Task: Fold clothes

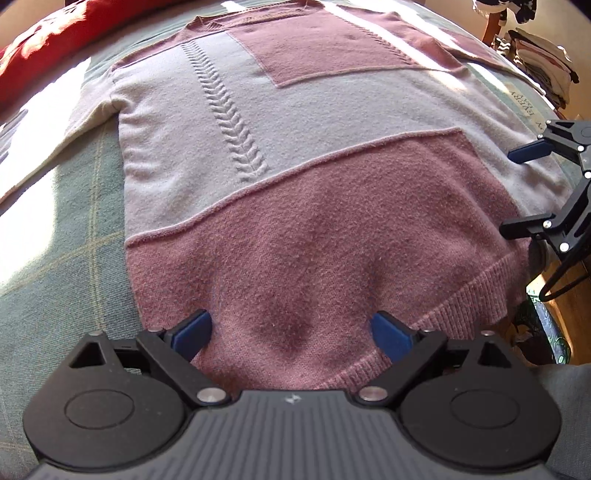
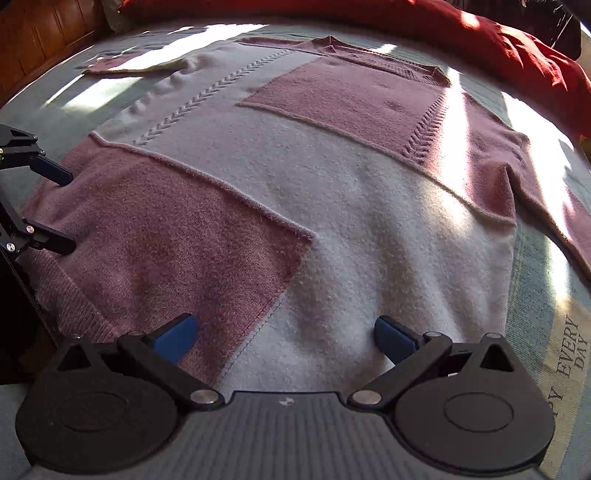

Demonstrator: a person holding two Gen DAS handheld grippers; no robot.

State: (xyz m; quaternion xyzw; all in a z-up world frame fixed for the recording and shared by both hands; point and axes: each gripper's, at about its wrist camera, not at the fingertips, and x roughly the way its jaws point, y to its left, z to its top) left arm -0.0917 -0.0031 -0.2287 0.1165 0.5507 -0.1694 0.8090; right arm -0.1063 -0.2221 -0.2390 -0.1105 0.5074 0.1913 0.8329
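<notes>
A pink and white knit sweater [image 1: 295,129] lies flat, front up, on the bed, its neckline far from both cameras. My left gripper [image 1: 291,328] is open just above the pink lower part near the ribbed hem, with nothing between its fingers. In the right wrist view it shows at the left edge as the left gripper [image 2: 68,212], its fingers at the sweater's [image 2: 332,203] hem corner. My right gripper [image 2: 284,328] is open over the seam where the pink and white panels meet. The left wrist view shows the right gripper [image 1: 517,188] at the sweater's right side.
The sweater rests on a green plaid bed cover [image 1: 55,277] with printed words [image 2: 569,343]. A red blanket [image 2: 480,33] lies beyond the neckline. A stack of folded clothes [image 1: 546,62] sits at the far right, and wooden panelling [image 2: 37,33] at the far left.
</notes>
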